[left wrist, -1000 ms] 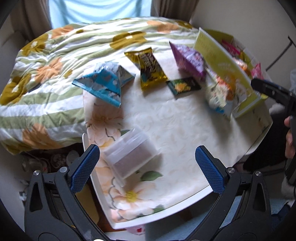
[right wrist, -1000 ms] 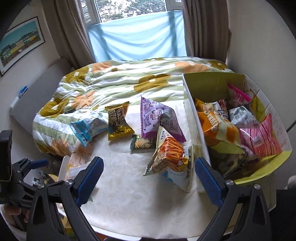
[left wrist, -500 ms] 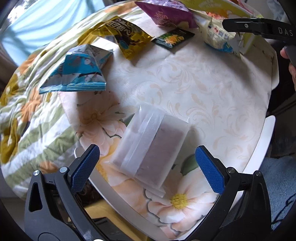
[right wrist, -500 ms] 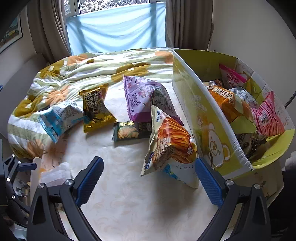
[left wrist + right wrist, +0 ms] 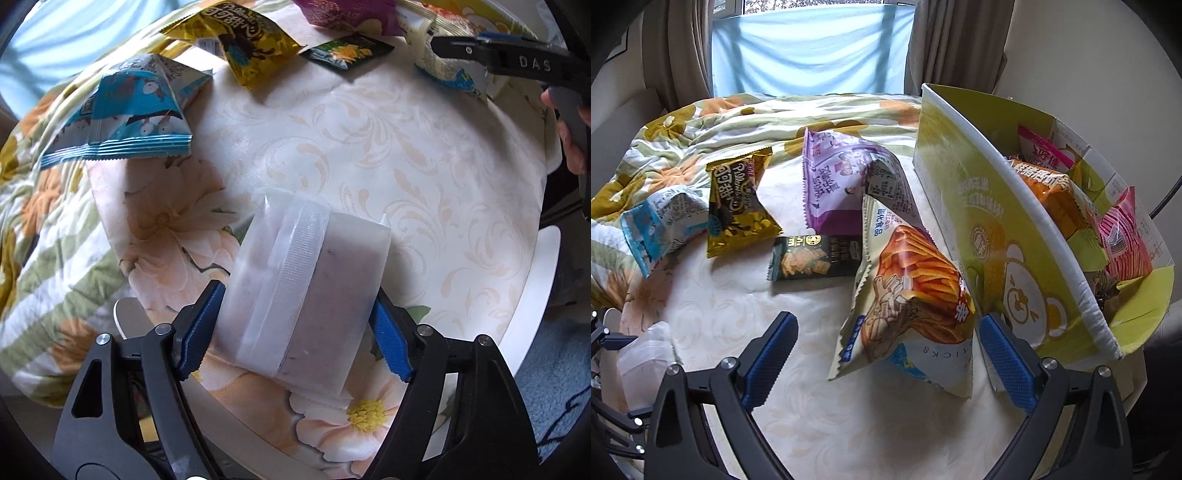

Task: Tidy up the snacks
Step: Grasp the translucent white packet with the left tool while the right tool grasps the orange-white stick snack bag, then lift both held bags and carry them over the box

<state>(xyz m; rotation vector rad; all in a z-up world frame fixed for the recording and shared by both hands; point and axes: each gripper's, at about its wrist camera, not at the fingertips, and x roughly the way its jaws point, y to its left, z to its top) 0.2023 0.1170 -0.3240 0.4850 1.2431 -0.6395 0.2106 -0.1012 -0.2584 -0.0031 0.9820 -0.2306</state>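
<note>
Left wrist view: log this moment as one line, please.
left gripper: shut on frosted white plastic packet | right gripper: open, around orange snack-stick bag | green cardboard box: partly filled

Left gripper [image 5: 295, 325]: blue pads pressed against both sides of a frosted white packet [image 5: 306, 291], gripping it over the table's [image 5: 424, 155] near edge.
Beyond the packet: a blue snack bag [image 5: 125, 114] to the far left, half on the floral quilt [image 5: 44, 221].
Farther back: a yellow bag [image 5: 247, 40], a small dark green packet [image 5: 347, 51], a purple bag [image 5: 343, 14].
Far right of the packet: the right gripper [image 5: 509, 62], seen side-on, a hand [image 5: 572, 136] behind it.
</note>
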